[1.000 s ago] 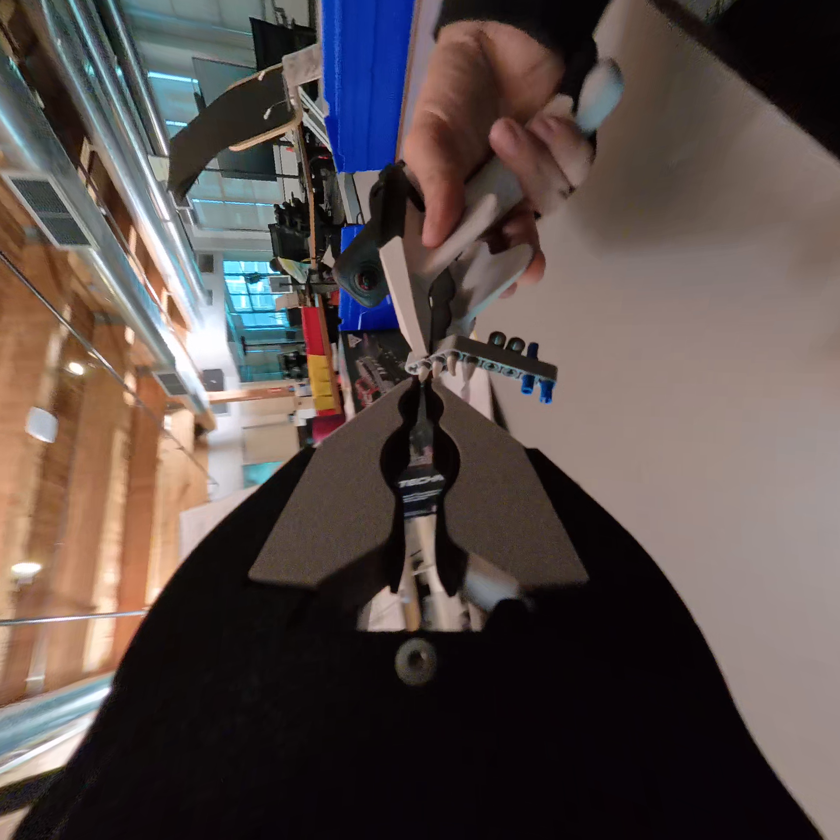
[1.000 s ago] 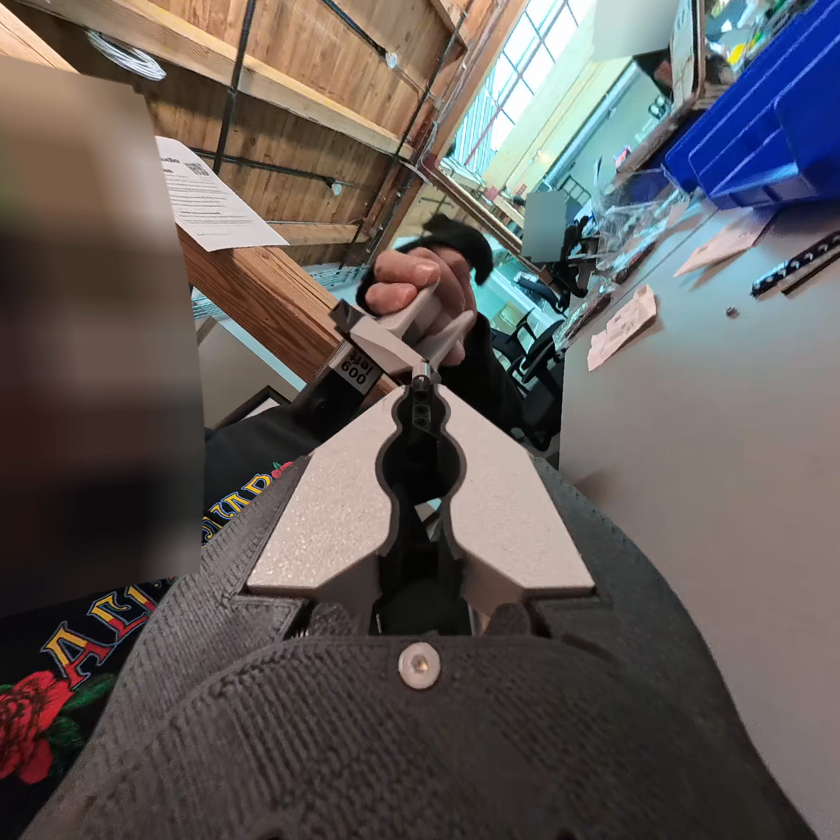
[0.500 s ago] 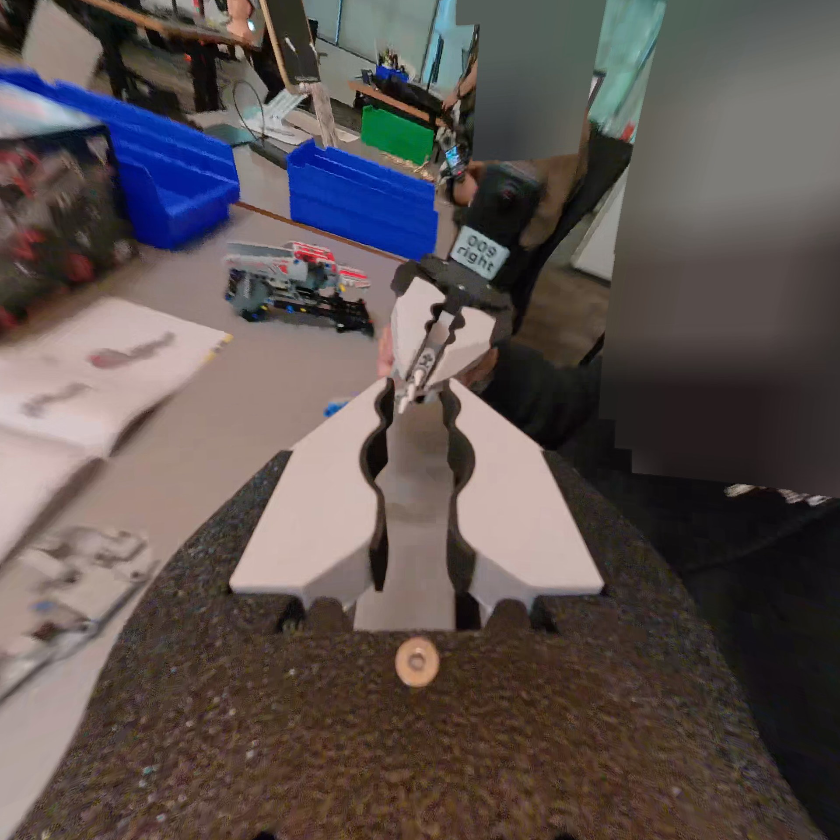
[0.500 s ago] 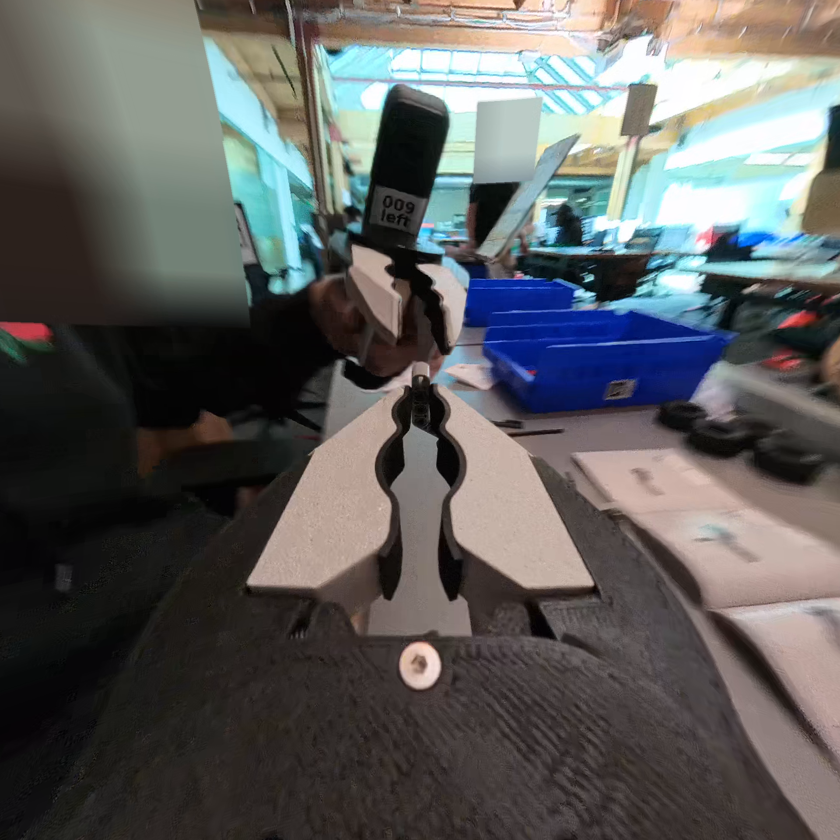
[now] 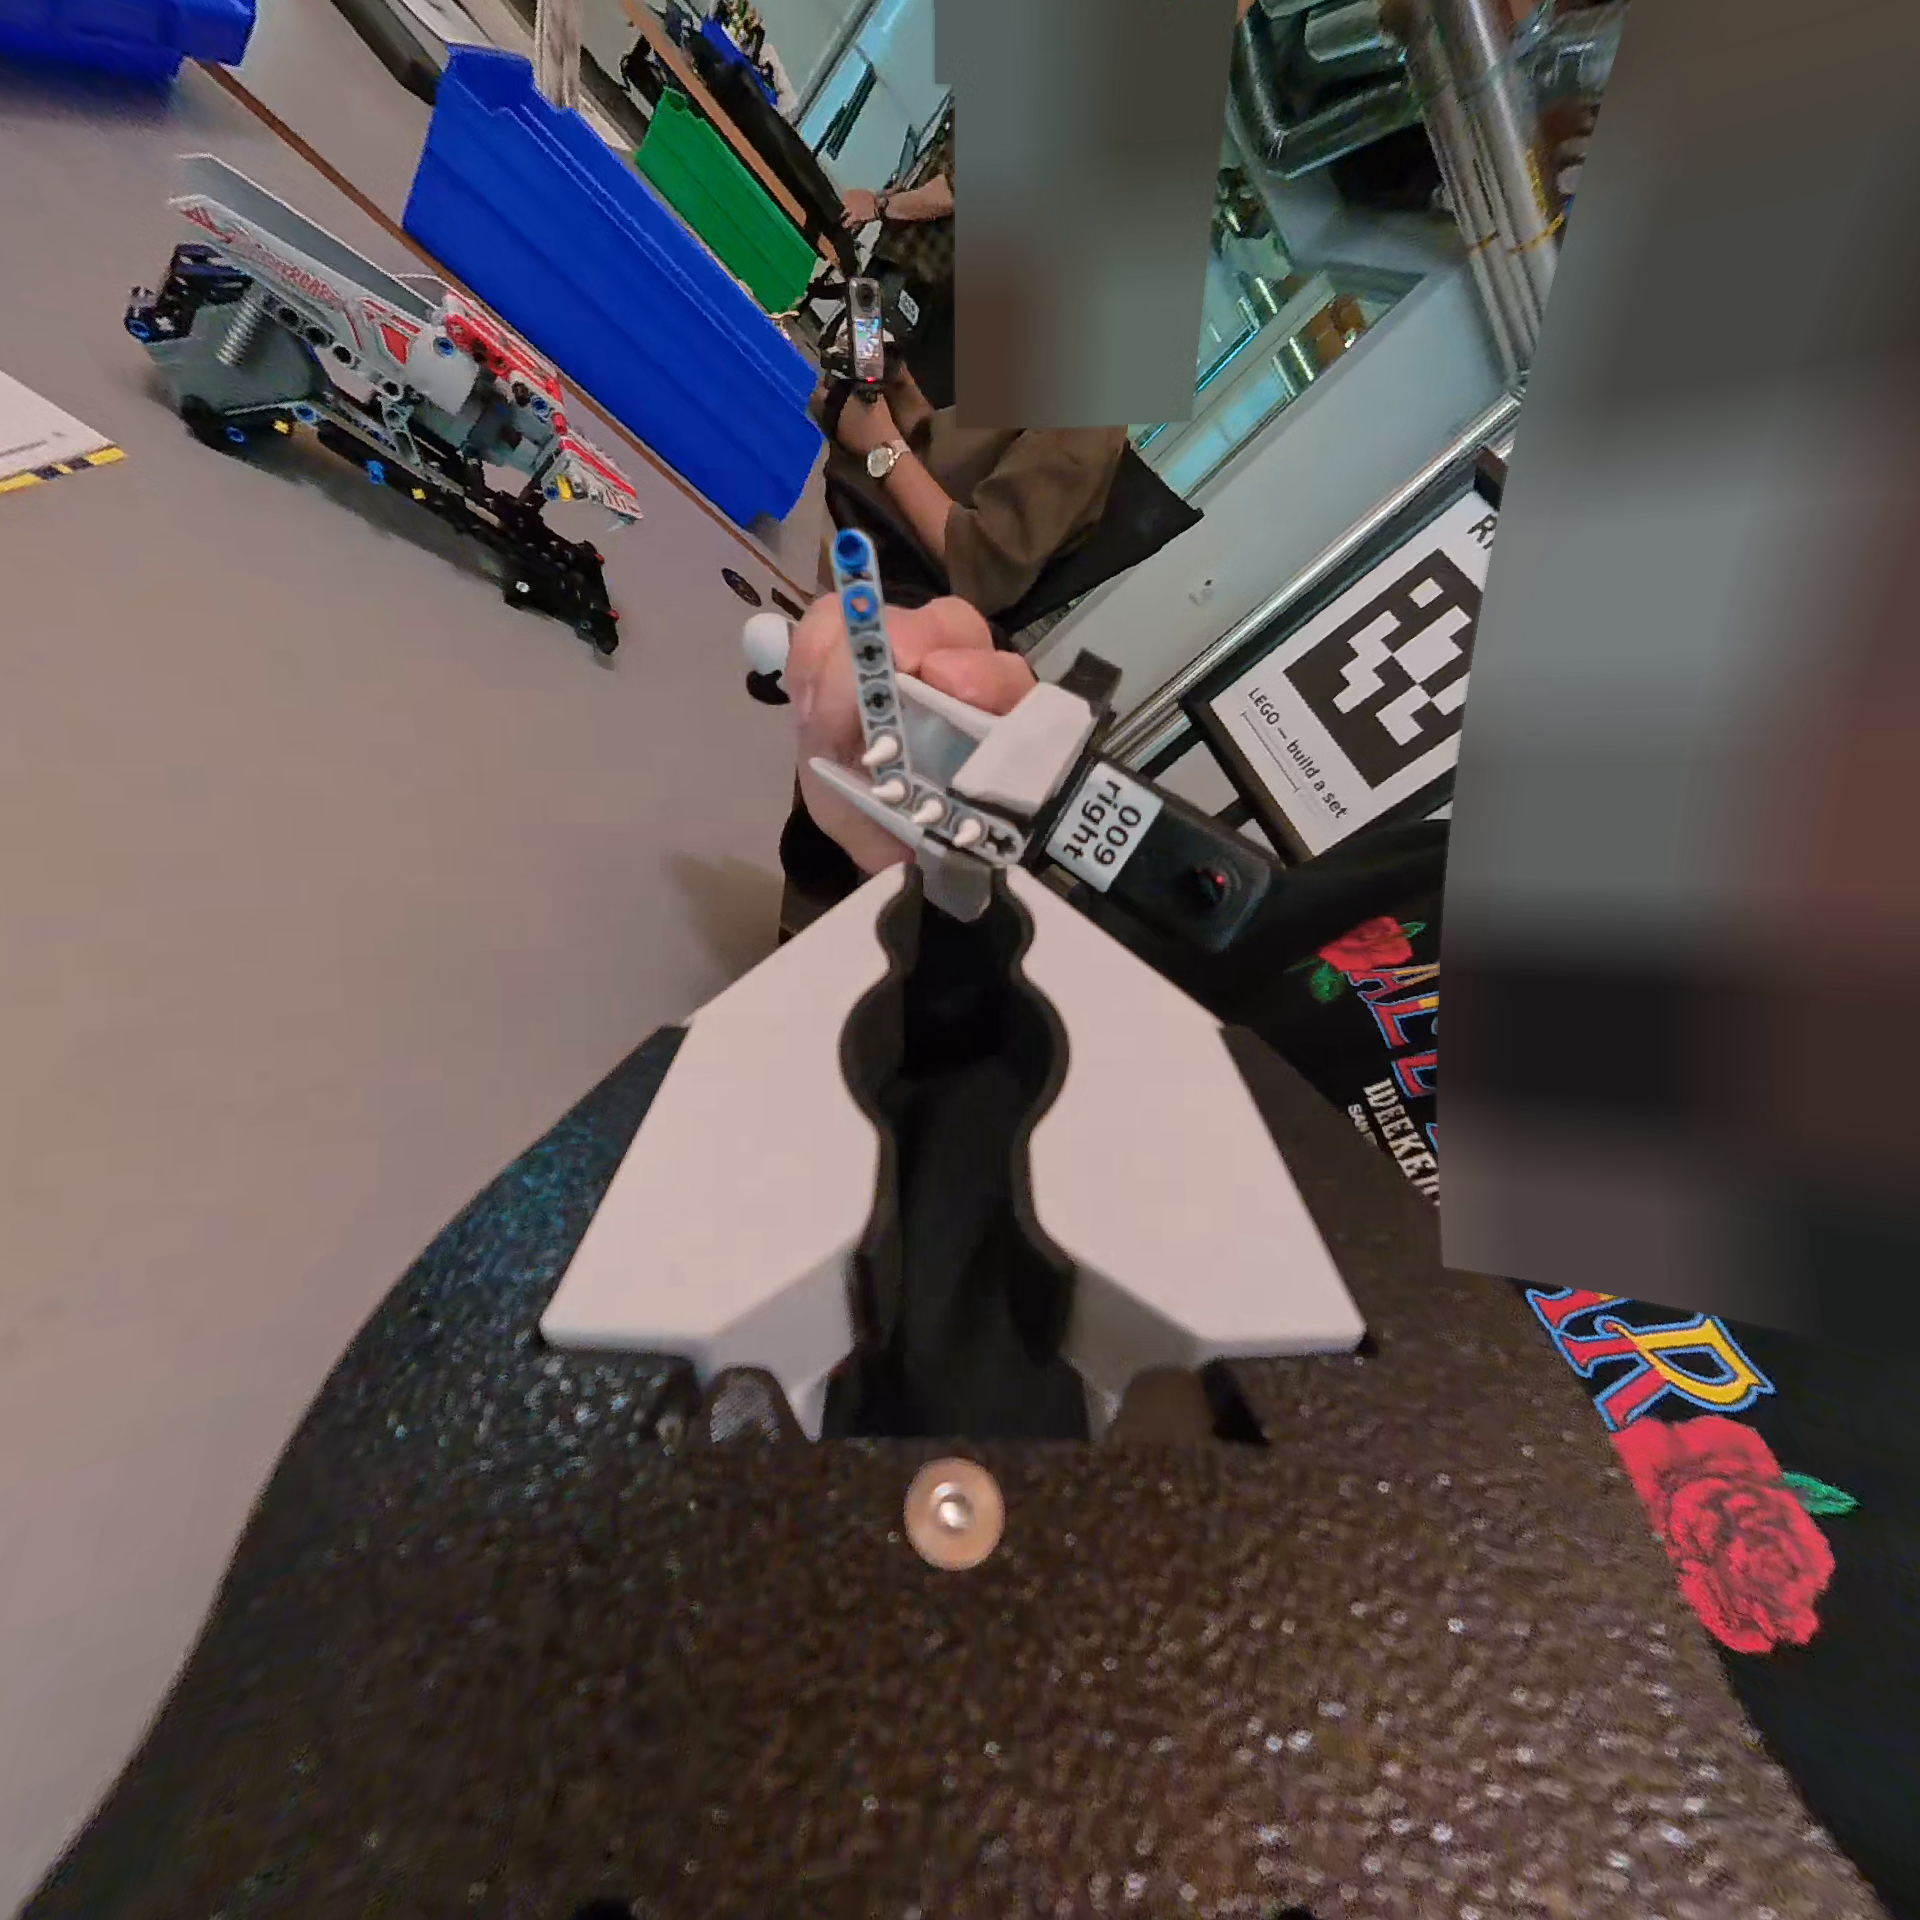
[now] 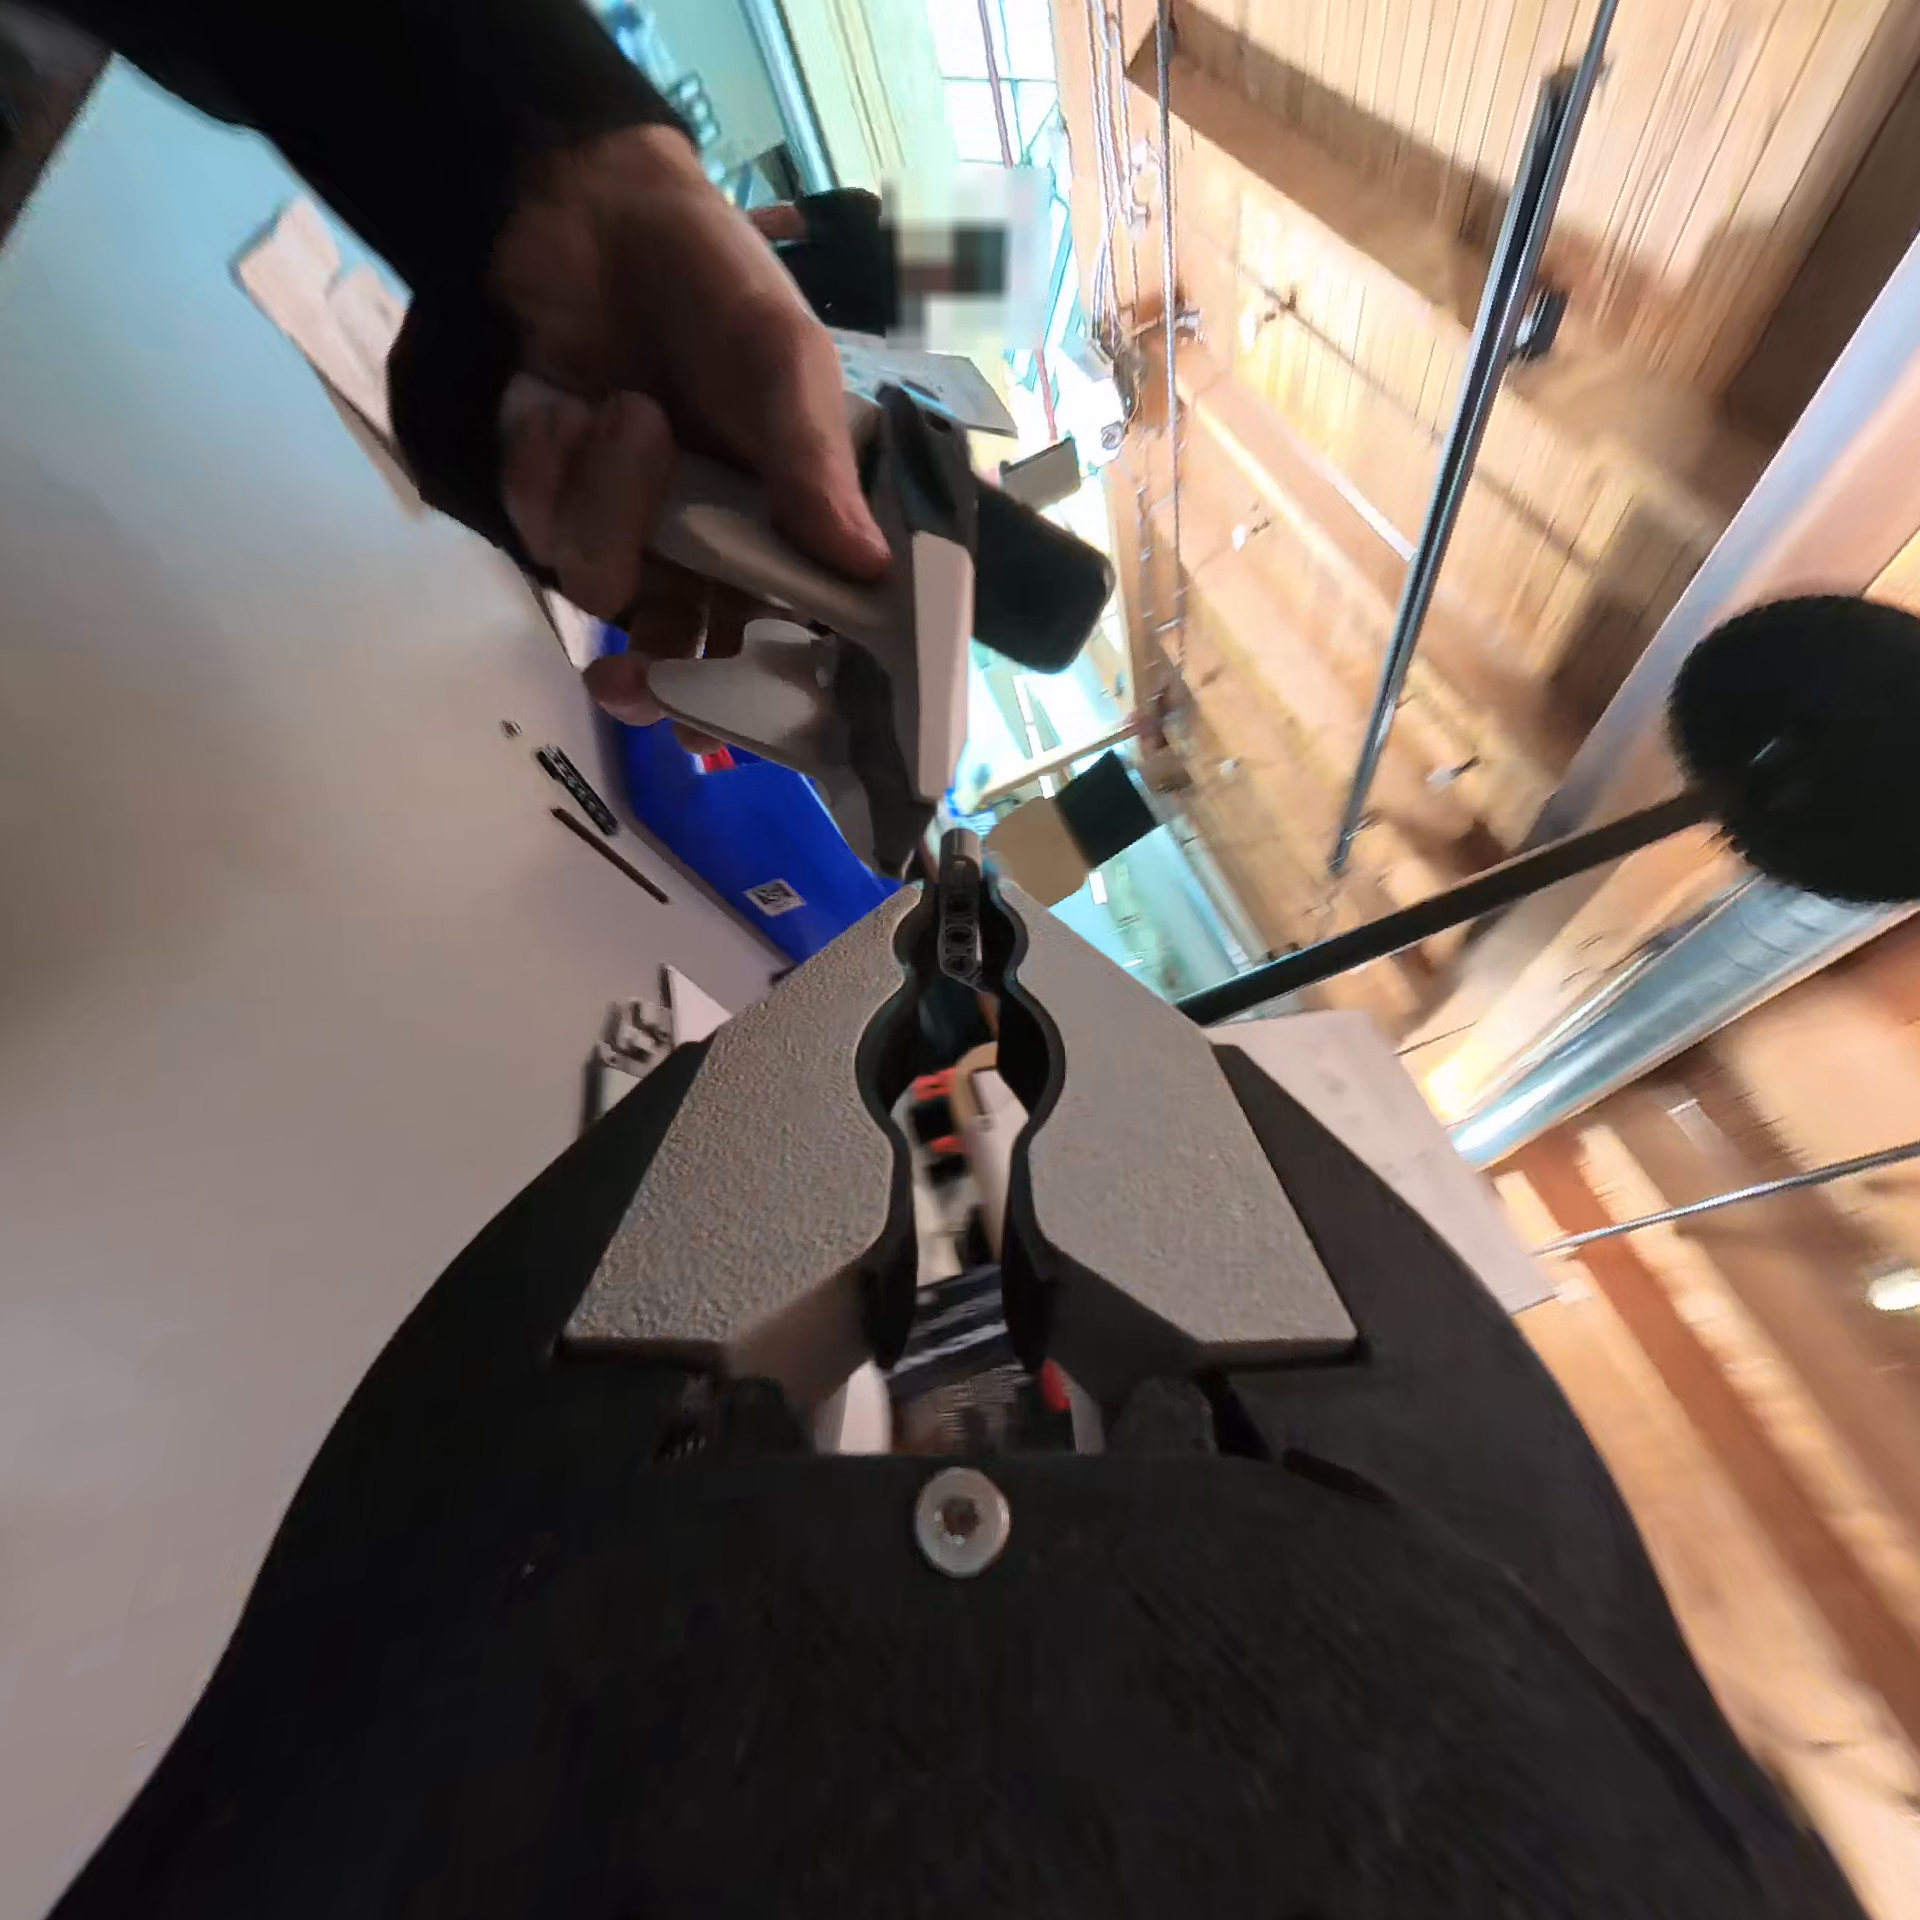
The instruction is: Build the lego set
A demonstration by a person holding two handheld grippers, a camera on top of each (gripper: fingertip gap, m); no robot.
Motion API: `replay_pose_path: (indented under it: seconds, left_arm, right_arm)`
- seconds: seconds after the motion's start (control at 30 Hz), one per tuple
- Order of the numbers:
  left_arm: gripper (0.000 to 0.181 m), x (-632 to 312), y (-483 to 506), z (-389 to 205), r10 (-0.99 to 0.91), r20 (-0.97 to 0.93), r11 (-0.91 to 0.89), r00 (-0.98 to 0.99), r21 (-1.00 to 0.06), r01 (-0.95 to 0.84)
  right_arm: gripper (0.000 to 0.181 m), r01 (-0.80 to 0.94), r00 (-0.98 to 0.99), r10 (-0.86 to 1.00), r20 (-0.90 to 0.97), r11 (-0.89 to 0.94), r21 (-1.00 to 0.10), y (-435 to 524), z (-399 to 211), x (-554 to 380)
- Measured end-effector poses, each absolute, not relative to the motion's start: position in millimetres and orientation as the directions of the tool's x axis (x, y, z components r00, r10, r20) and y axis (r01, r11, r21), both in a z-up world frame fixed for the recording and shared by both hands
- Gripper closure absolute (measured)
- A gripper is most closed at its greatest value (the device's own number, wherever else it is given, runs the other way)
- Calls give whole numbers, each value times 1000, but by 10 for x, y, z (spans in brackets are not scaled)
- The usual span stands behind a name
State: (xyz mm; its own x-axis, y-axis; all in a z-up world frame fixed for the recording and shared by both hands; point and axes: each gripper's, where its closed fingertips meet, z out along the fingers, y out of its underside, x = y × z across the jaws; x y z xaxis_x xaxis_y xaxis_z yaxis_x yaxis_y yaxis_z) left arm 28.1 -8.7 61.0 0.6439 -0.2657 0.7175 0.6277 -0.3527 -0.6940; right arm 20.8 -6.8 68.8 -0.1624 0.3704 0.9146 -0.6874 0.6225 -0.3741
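Observation:
My right gripper (image 6: 958, 899) is shut on an L-shaped grey beam (image 6: 958, 925), seen edge-on between its tips. In the left wrist view the right gripper (image 5: 862, 727) is held in a hand and the beam (image 5: 871, 665) stands up from it, with blue pins at its top end and white pins near the corner. My left gripper (image 5: 954, 883) meets the beam's short arm tip to tip, above the table's edge. Its jaws stand slightly apart on a small grey pin (image 5: 956, 894). That pin (image 6: 961, 842) shows at the beam's end beside the left gripper (image 6: 914, 831).
A partly built lego vehicle (image 5: 395, 384) stands on the grey table (image 5: 312, 831), with blue bins (image 5: 603, 260) and a green bin (image 5: 727, 197) behind it. A framed sign (image 5: 1371, 665) is at the right. Loose black beams (image 6: 577, 790) lie on the table. Less than 4 cm separates the two grippers' tips.
Both grippers have swung round together while staying tip to tip, so the background has turned in both views. The left jaws stand wider than one second ago.

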Motion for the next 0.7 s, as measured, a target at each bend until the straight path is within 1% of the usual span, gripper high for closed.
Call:
replay_pose_path:
  seconds: [0.1,0.2,0.43,0.63,0.7]
  left_arm:
    - [171,289,-105,644,-294,739,-352,606,-673,650]
    - [179,286,-121,626,-297,750,-359,591,-661,659]
    - [180,299,-142,581,-295,784,-389,546,-621,681]
    - [173,290,-159,488,-283,836,-421,470,-549,722]
    - [178,289,-155,435,-267,852,-434,450,-523,733]
  right_arm:
    - [176,-692,-82,307,948,668,-276,-114,659,227]
    - [176,-689,-20,261,965,696,-203,-137,635,236]
    - [176,-652,137,132,982,758,-11,-154,600,244]
    - [176,-596,260,-21,965,783,177,-169,500,222]
    - [175,-583,295,-73,953,777,239,-180,461,217]
